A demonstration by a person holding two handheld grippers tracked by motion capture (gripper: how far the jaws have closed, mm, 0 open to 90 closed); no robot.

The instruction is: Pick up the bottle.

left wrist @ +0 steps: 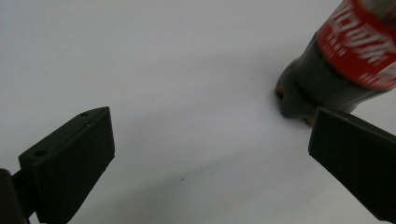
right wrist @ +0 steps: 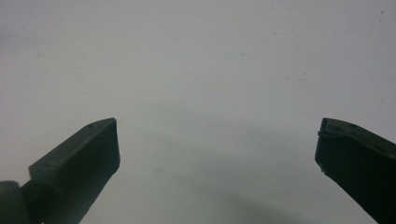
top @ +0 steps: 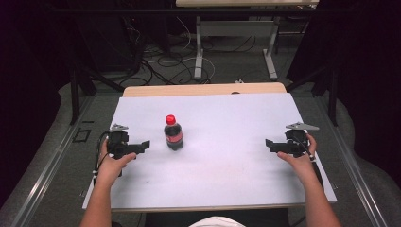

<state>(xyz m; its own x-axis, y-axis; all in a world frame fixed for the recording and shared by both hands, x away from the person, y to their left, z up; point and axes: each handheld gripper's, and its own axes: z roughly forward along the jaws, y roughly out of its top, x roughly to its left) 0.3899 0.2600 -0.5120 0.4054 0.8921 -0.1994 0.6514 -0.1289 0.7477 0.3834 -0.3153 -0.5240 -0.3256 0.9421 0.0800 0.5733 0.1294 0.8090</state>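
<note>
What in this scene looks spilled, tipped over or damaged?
Nothing stands out. The cola bottle stands upright on the white table with its red cap on, and no liquid shows around it. Both hand-held grippers are open and apart from it.

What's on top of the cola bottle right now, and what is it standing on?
A red cap closes the cola bottle, which stands upright on the white table sheet. The surface beneath its base is covered.

The bottle (top: 173,133) stood upright on the desk (top: 222,179), left of the frame's centre. The left hand-held gripper (top: 142,145) lay just left of it. The right hand-held gripper (top: 270,144) sat well apart at the right.
</note>
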